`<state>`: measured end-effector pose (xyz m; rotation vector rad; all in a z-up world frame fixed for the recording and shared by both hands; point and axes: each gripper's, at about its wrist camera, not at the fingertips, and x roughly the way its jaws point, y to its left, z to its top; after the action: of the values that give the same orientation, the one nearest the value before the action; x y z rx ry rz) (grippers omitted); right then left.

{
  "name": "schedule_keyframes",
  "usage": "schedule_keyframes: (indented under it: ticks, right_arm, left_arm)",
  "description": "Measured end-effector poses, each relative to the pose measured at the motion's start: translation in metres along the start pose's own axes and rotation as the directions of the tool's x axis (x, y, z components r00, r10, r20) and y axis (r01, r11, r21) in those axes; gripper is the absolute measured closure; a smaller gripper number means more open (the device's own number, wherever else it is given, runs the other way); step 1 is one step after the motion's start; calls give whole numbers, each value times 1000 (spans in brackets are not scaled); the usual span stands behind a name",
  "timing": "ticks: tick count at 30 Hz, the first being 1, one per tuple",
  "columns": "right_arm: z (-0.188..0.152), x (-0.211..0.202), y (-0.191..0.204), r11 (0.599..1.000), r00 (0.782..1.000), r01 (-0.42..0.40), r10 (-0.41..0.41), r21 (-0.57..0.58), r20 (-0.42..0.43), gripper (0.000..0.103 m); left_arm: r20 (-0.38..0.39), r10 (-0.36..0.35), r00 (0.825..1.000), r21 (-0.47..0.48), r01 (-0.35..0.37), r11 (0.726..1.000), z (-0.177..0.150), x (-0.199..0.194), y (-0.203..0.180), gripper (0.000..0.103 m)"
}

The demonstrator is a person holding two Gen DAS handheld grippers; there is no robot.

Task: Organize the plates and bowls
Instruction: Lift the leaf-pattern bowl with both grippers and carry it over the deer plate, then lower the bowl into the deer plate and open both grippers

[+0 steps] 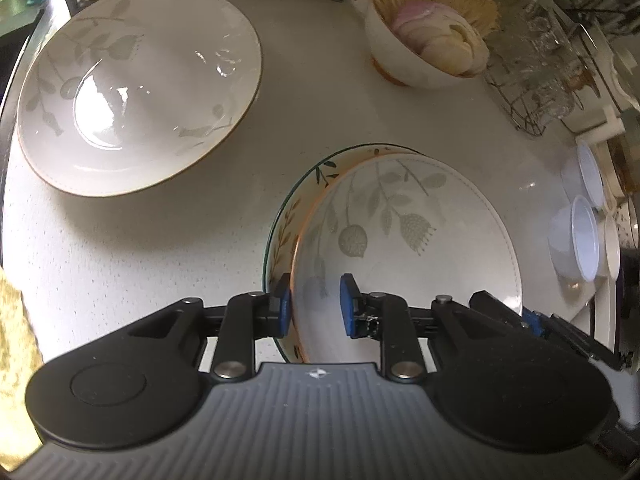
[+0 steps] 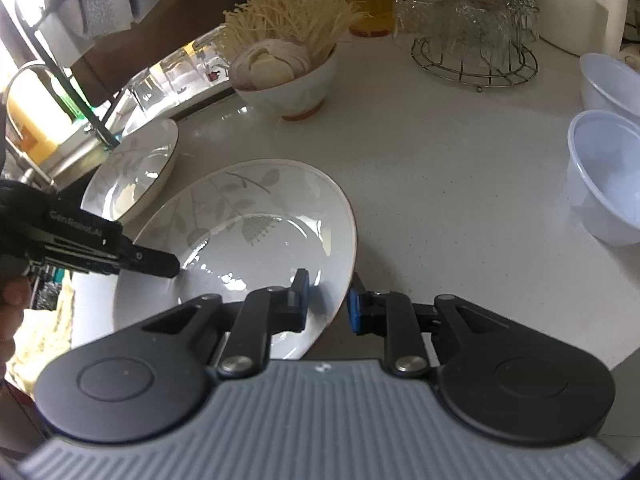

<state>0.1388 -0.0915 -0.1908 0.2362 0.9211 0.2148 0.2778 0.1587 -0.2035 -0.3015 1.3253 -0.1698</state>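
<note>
Only left view shows the patterned bowl (image 1: 280, 240) under the leaf plate (image 1: 408, 240), both grippers' fingers straddling its rim (contact unclear).

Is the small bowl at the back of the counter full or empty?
Full. The small bowl holds pale sliced pieces, and a bunch of thin yellowish strands rises above its rim.

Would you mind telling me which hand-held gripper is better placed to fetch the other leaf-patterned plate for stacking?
Left: the loose leaf plate lies nearer the left hand-held gripper; the right hand-held gripper would probably have to cross the stack.
</note>
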Motion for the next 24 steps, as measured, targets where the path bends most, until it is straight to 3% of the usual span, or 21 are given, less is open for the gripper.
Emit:
schedule_keyframes:
  ticks: [6, 11, 21, 24]
  right_arm:
    - [3, 5, -8, 998, 998, -61, 61, 1, -21, 79]
    - [7, 10, -13, 995, 994, -100, 98, -30, -51, 79]
    - [10, 14, -13, 993, 992, -113, 111, -25, -65, 79]
    - [10, 14, -12, 994, 992, -104, 102, -26, -72, 79]
  left_arm:
    - [20, 0, 1000, -97, 2, 995, -4, -5, 6, 72]
    - [45, -38, 998, -172, 45, 984, -10, -11, 15, 67]
    - [89, -40, 995, -204, 58, 977, -30, -29, 20, 67]
    - [94, -38, 995, -201, 57, 978, -32, -35, 17, 56]
